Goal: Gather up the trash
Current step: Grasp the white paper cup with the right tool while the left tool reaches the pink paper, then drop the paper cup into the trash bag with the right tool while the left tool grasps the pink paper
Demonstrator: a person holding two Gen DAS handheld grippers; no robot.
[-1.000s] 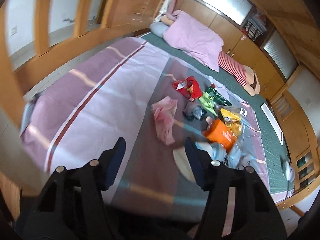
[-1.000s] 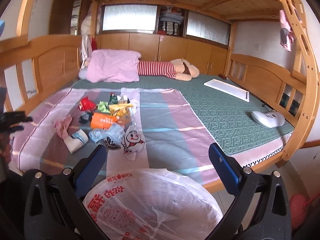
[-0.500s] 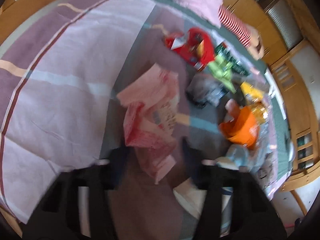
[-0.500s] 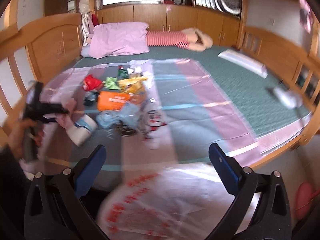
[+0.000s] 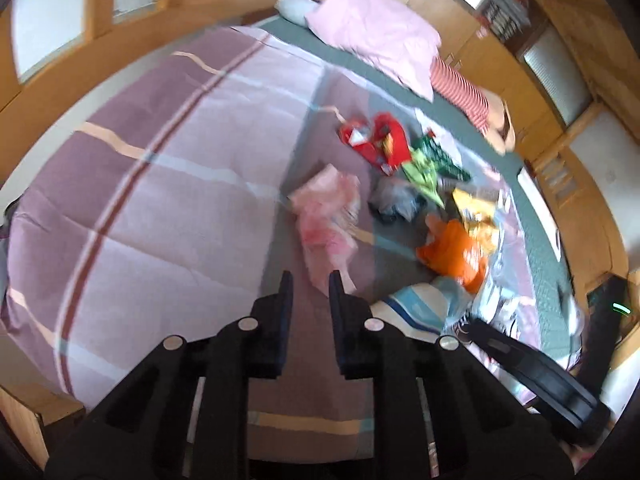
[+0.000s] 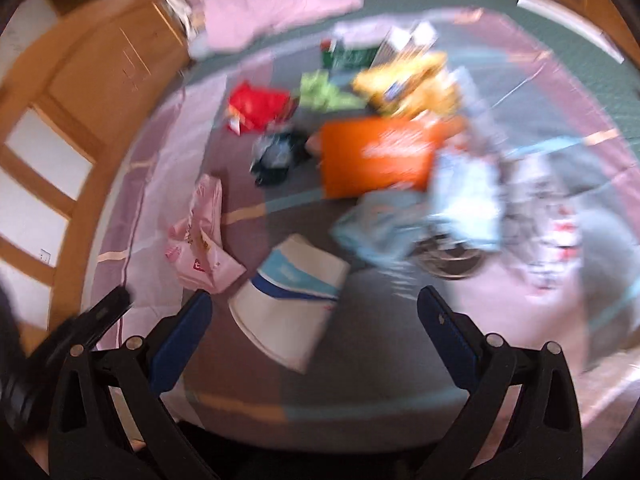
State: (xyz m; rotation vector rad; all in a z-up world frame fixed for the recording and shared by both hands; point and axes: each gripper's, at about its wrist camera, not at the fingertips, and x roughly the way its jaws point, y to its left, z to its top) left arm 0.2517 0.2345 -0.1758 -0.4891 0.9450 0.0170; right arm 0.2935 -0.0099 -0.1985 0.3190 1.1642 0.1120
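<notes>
Trash lies scattered on the bed: a pink wrapper (image 5: 326, 220) (image 6: 200, 240), a white and blue paper cup (image 6: 288, 304) (image 5: 416, 308), an orange bag (image 6: 376, 156) (image 5: 456, 248), a red wrapper (image 5: 376, 142) (image 6: 256, 106), green and yellow packets, and a dark crumpled piece (image 5: 394, 200). My left gripper (image 5: 310, 284) hovers just short of the pink wrapper's near end, jaws narrowed to a small gap with nothing between them. My right gripper (image 6: 314, 304) is wide open over the paper cup, which lies on its side between the fingers.
The bed has a purple striped sheet (image 5: 160, 184) and a wooden rail (image 5: 100, 52) on the left. A pink pillow (image 5: 376, 44) and a striped plush toy (image 5: 460, 88) lie at the head. My right gripper's finger (image 5: 532, 372) shows in the left wrist view.
My left gripper's jaws have narrowed from wide open and it pulled back from the pink wrapper. My right gripper swung from the white plastic bag down over the paper cup.
</notes>
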